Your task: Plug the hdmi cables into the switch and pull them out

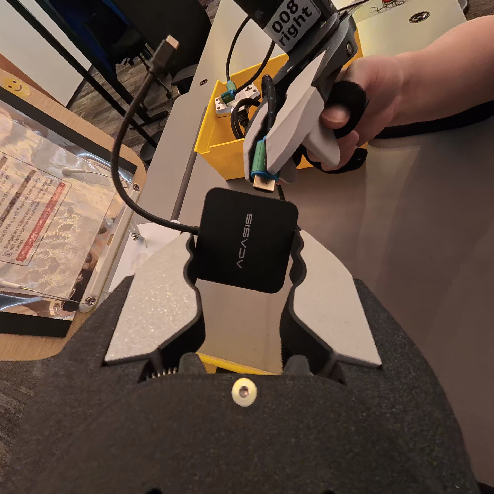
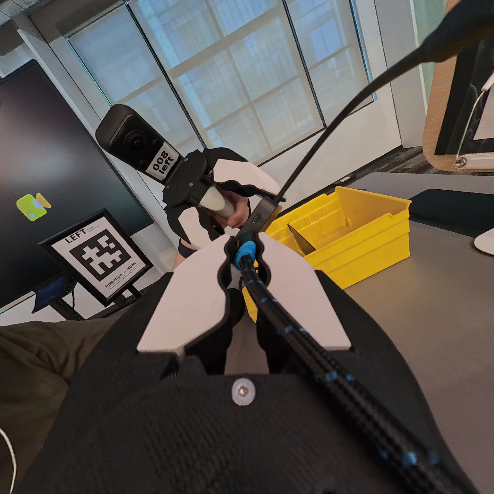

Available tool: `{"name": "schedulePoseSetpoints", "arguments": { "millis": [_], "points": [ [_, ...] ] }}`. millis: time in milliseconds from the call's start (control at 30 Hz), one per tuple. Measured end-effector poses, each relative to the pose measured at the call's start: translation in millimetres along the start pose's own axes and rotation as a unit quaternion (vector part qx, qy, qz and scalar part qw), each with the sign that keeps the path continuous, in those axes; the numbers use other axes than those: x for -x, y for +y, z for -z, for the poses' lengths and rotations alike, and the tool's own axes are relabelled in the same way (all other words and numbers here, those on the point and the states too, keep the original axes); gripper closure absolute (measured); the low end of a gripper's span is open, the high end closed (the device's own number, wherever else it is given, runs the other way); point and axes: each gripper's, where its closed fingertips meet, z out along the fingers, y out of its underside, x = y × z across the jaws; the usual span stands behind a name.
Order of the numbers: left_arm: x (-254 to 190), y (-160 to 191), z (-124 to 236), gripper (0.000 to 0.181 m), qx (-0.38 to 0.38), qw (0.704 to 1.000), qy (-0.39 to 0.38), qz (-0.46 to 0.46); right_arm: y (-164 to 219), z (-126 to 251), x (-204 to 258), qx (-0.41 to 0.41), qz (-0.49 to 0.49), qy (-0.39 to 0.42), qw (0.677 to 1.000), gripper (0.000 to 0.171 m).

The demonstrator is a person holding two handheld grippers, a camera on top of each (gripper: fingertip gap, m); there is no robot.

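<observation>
Left gripper (image 1: 244,240) body fills the bottom of the left wrist view; its fingers (image 1: 160,288) are clamped on the sides of the black switch (image 1: 244,239), held flat above the grey bench (image 1: 401,240). Switch's own thin black lead (image 1: 125,149) arcs up and left, free plug end in the air past the bench's left edge. Just beyond the switch's far edge, right gripper (image 1: 263,171) comes in from above right, closed on the green HDMI plug (image 1: 258,160); the gold tip (image 1: 263,184) is just short of the switch, cannot tell if it touches. A hand (image 1: 374,107) holds that gripper over the bench's right half, which is bare grey surface. Yellow bin (image 1: 213,139) sits behind, near the far left edge, with a small white box and another green-plugged cable inside.

Right wrist view: right gripper (image 2: 244,250) fingers close together on the plug with its blue collar (image 2: 244,254), braided black cable (image 2: 307,334) trailing back over the gripper body. Switch (image 2: 260,213) is edge-on straight ahead, a port facing the plug. Left gripper (image 2: 213,203) holds it from behind. Bin (image 2: 361,254) stands right of the plug, open bench beyond it on the right. A framed marker sign (image 2: 99,256) stands off the bench at left.
</observation>
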Motion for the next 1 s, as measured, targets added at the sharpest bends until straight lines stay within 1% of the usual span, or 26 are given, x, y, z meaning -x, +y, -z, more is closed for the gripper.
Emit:
{"name": "schedulePoseSetpoints", "arguments": {
  "millis": [500,700,800,1000],
  "points": [
    [6.0,3.4,-8.5,0.112,0.009,1.0,-0.014,0.01,4.2,-0.6,-9.4,-0.001,-0.007,0.027,1.0,0.157],
    [9.1,11.8,-15.5,0.112,0.053,0.998,-0.037,0.002,10.0,0.9,-21.9,0.016,0.005,0.078,0.997,0.156],
    [9.3,16.3,-18.7,0.112,0.08,0.995,-0.05,-0.011,14.0,1.2,-26.6,0.029,-0.003,0.091,0.995,0.157],
    [11.0,19.6,-22.5,0.112,0.103,0.992,-0.068,-0.023,16.1,2.5,-32.3,0.026,-0.005,0.113,0.993,0.157]
  ]
}}
